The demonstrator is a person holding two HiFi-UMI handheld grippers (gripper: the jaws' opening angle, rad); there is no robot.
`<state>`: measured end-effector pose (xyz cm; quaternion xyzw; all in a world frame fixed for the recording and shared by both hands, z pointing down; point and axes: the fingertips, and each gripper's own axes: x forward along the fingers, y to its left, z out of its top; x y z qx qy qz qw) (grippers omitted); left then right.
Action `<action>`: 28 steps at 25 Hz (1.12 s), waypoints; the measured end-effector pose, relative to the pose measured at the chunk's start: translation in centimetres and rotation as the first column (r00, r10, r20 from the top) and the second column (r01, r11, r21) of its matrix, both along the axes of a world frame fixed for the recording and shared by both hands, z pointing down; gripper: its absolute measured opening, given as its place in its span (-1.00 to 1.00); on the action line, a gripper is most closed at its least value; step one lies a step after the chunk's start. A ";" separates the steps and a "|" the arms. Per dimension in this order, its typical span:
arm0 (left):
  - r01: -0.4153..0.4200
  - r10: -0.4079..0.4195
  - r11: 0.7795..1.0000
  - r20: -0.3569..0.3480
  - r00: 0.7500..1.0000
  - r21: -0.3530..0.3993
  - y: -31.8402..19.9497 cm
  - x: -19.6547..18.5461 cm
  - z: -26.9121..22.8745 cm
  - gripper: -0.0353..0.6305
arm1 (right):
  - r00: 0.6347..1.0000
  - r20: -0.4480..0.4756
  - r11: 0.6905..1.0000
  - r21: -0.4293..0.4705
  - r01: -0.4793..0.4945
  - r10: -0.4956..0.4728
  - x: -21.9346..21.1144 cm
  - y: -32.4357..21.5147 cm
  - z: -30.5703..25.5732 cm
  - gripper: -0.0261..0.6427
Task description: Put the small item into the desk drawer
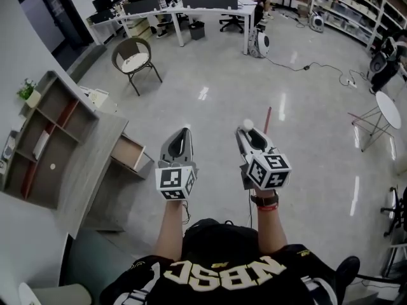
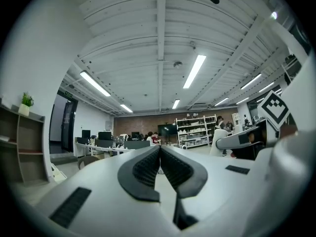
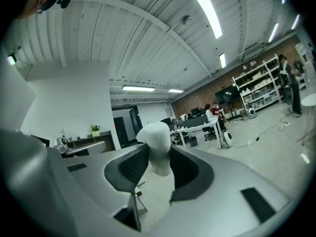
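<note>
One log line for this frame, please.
right gripper: shut on small white item, held level | left gripper: shut, empty | desk drawer: open, item not yet inside

The head view looks steeply down from above the person onto the left tongs [image 1: 184, 132] and right tongs [image 1: 247, 128] close below, with the floor [image 1: 210, 62] beyond. The left gripper view and right gripper view each sit low just behind their own jaws, facing level across the room. All three share the far white desks [image 1: 191, 8], and the left gripper view also catches the right tongs at its right edge.
</note>
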<state>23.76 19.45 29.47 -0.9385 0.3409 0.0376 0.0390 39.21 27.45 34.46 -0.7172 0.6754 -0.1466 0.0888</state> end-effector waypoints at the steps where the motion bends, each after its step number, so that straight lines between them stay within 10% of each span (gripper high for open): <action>1: 0.017 -0.017 1.000 0.001 1.000 0.005 0.1 -0.1 0.3 -0.84 | 1.000 0.000 1.000 -0.001 0.000 0.000 0.3 0.2 0.3 -0.50; 12: 0.080 -0.079 0.997 0.025 0.997 -0.022 -3.4 -1.0 1.9 -0.85 | 0.992 0.041 0.993 -0.019 0.119 -0.119 0.0 -5.9 2.3 -0.50; 28: 0.149 -0.154 0.987 -0.087 0.984 -0.060 -24.3 -4.9 1.6 -0.85 | 0.947 -0.041 0.948 -0.042 0.317 -0.318 -6.9 -28.7 0.6 -0.50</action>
